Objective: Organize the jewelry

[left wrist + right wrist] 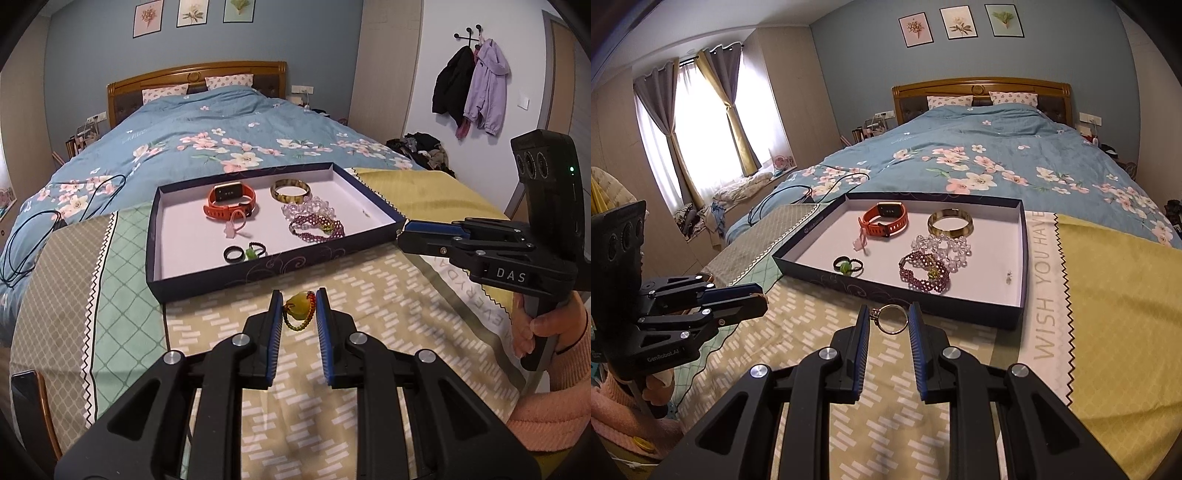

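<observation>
Between my left gripper [298, 308] pads sits a yellow-green braided charm [300, 311], pinched; my right gripper [888, 318] clamps a silver ring [892, 319]. Both hover just short of the tray [979, 308]. Next I judge: carry each over the rim, release.

Both wrist views face the tray [266, 273] closely, sharing it

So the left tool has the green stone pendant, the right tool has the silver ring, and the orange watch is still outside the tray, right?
Not quite: the orange watch already lies inside the tray, as the right wrist view shows. The left tool does hold the green stone pendant, the right tool the silver ring.
</observation>
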Motion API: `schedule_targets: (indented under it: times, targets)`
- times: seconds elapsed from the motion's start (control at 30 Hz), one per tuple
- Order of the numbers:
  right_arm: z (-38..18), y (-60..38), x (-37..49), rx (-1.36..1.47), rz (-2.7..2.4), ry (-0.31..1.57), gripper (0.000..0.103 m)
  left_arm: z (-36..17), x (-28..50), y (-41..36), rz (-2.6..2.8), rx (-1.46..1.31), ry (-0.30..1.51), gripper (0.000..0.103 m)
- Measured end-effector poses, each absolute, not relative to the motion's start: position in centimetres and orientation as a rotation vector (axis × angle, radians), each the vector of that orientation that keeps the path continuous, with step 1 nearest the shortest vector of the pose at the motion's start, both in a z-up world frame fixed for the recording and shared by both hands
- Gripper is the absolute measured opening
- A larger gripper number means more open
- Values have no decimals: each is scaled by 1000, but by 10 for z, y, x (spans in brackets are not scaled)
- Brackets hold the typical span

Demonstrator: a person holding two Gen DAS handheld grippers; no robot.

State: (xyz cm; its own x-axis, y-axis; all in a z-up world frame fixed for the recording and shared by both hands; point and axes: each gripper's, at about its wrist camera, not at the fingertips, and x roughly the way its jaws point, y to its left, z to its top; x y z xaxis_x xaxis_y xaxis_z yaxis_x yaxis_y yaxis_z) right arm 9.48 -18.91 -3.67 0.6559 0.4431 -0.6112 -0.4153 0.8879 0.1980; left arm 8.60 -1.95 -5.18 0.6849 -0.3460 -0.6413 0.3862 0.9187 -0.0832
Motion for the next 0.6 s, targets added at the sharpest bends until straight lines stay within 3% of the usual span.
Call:
schedule_targets:
  times: [0.6]
  targets:
    - [-25,-193,110,54,489,664,19,-38,94,-21,-390,60,655,18]
